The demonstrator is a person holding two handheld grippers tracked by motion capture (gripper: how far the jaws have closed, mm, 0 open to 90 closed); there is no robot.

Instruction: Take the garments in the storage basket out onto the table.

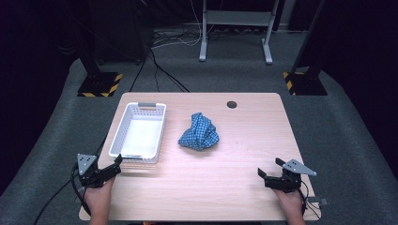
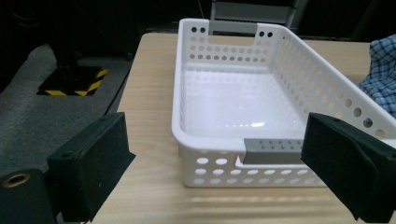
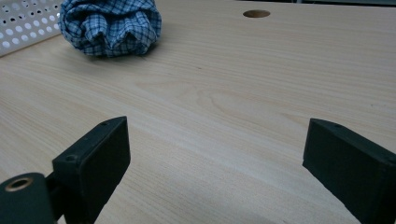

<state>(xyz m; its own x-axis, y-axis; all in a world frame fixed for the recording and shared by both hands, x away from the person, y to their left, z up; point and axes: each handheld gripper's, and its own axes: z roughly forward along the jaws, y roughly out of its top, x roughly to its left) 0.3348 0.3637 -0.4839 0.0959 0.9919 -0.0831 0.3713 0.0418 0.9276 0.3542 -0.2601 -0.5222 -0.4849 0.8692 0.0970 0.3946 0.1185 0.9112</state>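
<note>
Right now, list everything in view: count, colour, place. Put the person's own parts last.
Table: one, light wood, centre of the high view.
Basket: one, white, perforated, grey handles, empty, on the table's left side.
Cloth: one, blue and white check, crumpled, mid-table, right of the basket and apart from it.
Cable hole: one, dark, round, near the table's far edge.
Metal frame: one, grey, on the floor beyond the table.
Striped bases: two, black and yellow, on the floor at far left and far right.
Hands: two, at the table's near edge.
Left tool: one, black, open, near the basket's near end.
Right tool: one, black, open, over bare table at near right.
</note>
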